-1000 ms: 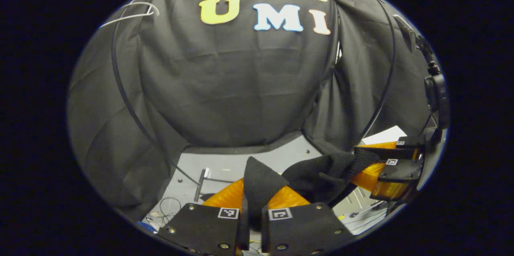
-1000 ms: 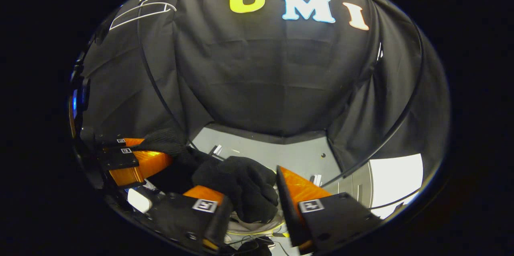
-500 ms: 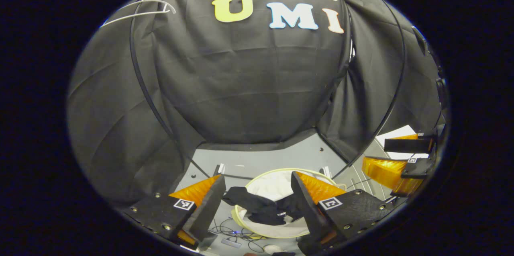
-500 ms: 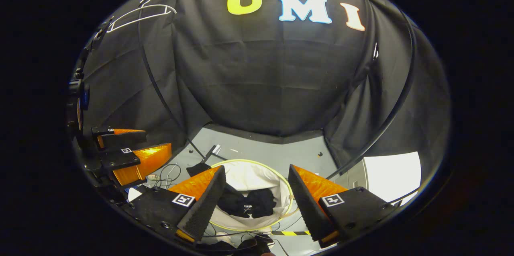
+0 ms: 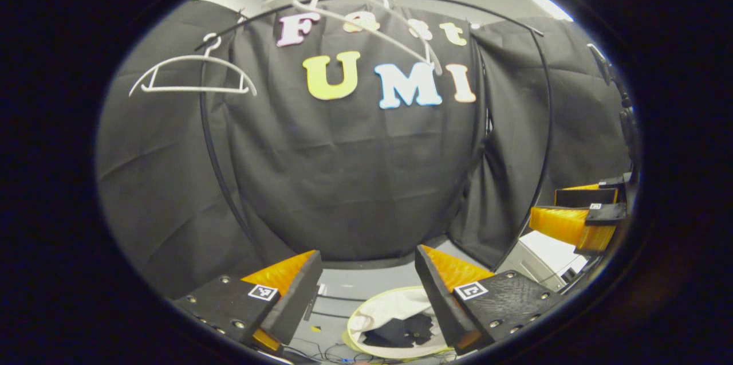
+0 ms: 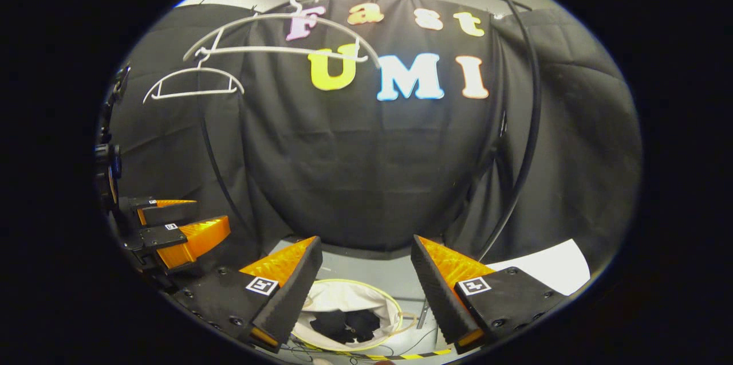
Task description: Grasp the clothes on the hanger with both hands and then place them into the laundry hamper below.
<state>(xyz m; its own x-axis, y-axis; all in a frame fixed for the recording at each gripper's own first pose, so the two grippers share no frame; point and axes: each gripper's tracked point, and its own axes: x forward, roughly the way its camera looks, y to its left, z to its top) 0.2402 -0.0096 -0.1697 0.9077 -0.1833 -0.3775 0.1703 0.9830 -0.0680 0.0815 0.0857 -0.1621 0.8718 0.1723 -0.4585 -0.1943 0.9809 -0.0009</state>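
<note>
Both tools are looking alike from where I stand. The left gripper (image 5: 366,290) is showing two wedge-shaped fingers on flat, dark, textured plates studded with small round screws. Each plate is carrying a square black-and-white marker. The right gripper (image 6: 366,285) is wearing the same plates, screws and markers.

Grey floor (image 6: 366,273): laundry hamper (image 6: 320,296) standing on it, cables (image 6: 412,348) and striped tape alongside.

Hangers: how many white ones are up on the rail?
2, both bare. One hanger hangs lower at the left; the bigger-looking hanger hangs beside it, nearer the middle. More may hide past the edge.
</note>
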